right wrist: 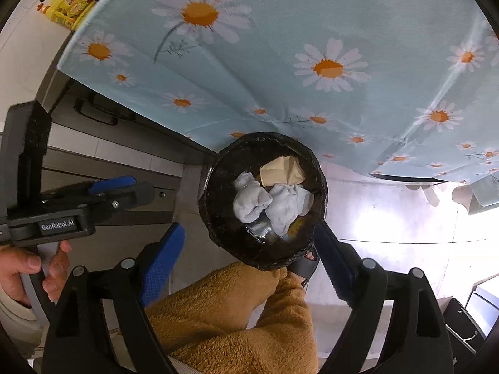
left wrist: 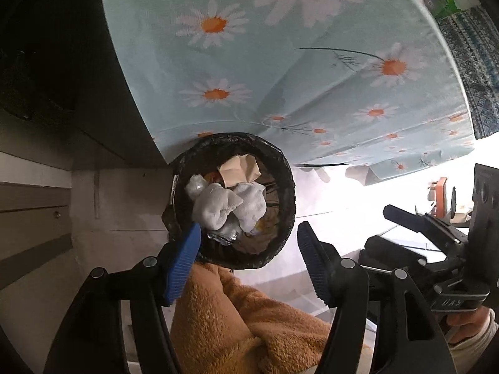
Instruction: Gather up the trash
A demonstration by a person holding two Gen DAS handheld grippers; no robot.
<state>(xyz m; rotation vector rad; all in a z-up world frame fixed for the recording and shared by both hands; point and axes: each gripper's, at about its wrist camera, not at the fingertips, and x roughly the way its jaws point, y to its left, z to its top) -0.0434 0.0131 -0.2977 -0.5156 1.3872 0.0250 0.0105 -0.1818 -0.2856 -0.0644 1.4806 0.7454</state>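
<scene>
On the left, the left gripper (left wrist: 246, 265) is hanging over the floor with its jaws spread wide and gripping nothing, the blue pads framing the trash bin (left wrist: 282, 218) below. That bin, lined with a black bag, is standing on the floor at the edge of the daisy-print tablecloth (left wrist: 280, 62) draping the surface, and it is holding crumpled white tissues (left wrist: 215, 208), a tan paper wad (left wrist: 238, 170) and a bit of foil (left wrist: 224, 237). These are likely feeling light, soft and crushable, so a gentle pinch across a wad's bulk should be enough. To the right, the right gripper (right wrist: 249, 265) is hovering likewise, jaws wide apart and empty, above the same bin.
</scene>
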